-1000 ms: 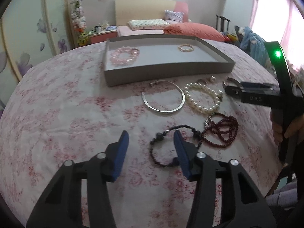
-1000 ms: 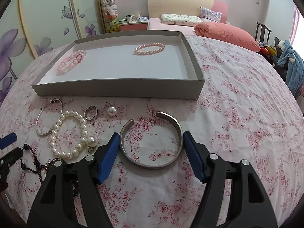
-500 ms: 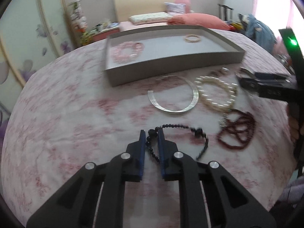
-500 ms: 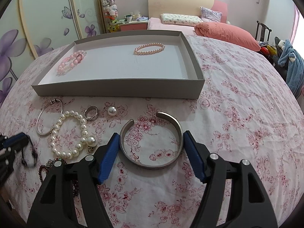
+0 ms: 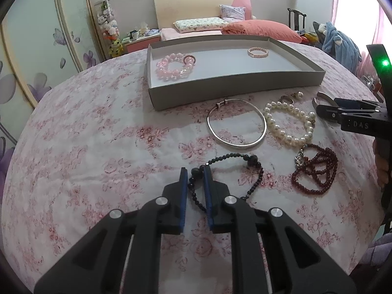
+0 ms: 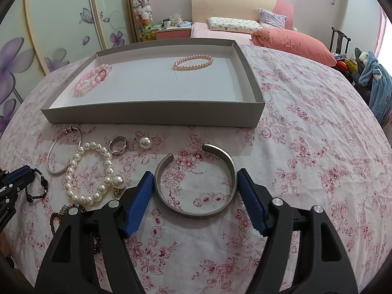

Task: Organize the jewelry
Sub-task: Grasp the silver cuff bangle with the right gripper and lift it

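My left gripper (image 5: 196,171) is shut on a black bead bracelet (image 5: 247,159), which trails to the right over the floral cloth. It also shows in the right wrist view (image 6: 36,186). My right gripper (image 6: 196,178) is open, its fingers on either side of a silver cuff bangle (image 6: 196,183) lying flat. A grey tray (image 5: 235,85) behind holds a pink bead bracelet (image 5: 175,66) and a small peach pearl bracelet (image 5: 257,52). In front of the tray lie a thin silver bangle (image 5: 236,125), a white pearl bracelet (image 5: 289,122) and a dark red bead strand (image 5: 316,174).
A silver ring (image 6: 118,145) and a loose pearl (image 6: 145,143) lie between the tray (image 6: 156,115) and the cuff. The round table drops off on all sides. A bed (image 6: 235,31) and sliding wardrobe doors (image 6: 49,24) stand behind.
My left gripper closed on the black bead bracelet and has lifted and pulled it, stretching it out. My right gripper stayed open around the cuff bangle.
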Tool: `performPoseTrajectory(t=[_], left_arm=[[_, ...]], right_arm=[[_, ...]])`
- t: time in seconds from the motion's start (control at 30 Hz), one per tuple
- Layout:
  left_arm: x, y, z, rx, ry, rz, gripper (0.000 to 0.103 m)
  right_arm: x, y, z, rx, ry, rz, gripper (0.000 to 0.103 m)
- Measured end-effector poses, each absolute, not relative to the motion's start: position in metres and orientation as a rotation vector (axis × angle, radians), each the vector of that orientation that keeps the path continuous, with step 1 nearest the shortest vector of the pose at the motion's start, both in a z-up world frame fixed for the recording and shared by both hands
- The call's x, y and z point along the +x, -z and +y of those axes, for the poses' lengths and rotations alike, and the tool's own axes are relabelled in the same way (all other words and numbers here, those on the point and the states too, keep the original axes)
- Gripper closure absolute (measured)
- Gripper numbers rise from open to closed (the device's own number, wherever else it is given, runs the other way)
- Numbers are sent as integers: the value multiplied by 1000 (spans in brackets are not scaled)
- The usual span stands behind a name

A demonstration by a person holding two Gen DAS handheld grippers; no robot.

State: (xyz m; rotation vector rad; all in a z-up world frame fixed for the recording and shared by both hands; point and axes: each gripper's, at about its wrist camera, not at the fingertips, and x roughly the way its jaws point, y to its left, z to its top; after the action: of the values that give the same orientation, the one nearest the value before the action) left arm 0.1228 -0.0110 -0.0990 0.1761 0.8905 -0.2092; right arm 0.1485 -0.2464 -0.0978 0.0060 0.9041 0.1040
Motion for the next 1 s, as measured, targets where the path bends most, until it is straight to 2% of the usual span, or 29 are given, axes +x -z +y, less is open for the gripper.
performPoseTrajectory(t=[0.1,0.2,0.47,1.0], left_arm=[[120,99,-15,204,209,881,83],[120,99,-19,215,216,881,92],[123,90,7,72,183,867,93],[106,52,15,-102,205,733,93]], right_arm=[[148,99,-245,2,-106,905,31],[147,98,-246,6,-101,902,35],[139,95,-254,81,-103,890,36],[92,46,-231,104,-162,644,35]])
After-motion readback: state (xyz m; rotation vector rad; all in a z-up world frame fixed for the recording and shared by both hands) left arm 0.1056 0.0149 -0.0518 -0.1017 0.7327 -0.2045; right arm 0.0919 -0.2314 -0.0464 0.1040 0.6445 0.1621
